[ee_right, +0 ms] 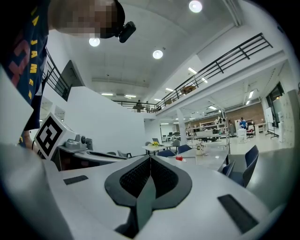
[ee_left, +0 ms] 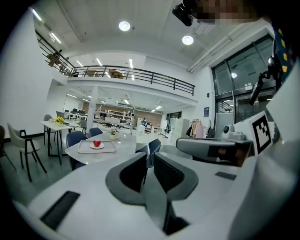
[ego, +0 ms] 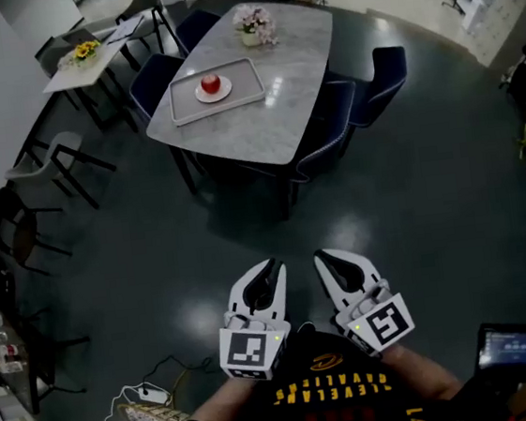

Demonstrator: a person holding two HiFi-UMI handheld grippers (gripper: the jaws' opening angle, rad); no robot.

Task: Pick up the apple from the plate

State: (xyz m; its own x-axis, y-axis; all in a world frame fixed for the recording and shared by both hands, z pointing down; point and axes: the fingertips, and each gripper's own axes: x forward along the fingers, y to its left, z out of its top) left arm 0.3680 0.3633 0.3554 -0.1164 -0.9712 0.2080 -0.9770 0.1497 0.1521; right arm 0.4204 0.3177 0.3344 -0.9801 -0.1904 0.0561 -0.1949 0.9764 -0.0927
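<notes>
Resting on plate (ego: 226,92) in tray (ego: 185,106): apple (ego: 211,82).

Apple (ego: 211,82) on plate (ego: 202,97), plate in tray (ego: 242,86), tray on table (ego: 292,88), flowerpot (ego: 252,27) behind tray

I stand on a dark, glossy floor (ego: 430,186) with pale glints of light on it. In the upper middle of the head view is the light marbled surface (ego: 297,97), with navy chairs (ego: 375,79) round it. At the upper left, grey chairs (ego: 50,163) stand beside a smaller white table (ego: 86,69). In the left gripper view a railed mezzanine (ee_left: 136,76) crosses the white hall under round ceiling lamps (ee_left: 124,26). Tall windows (ee_left: 234,89) fill the right side.
</notes>
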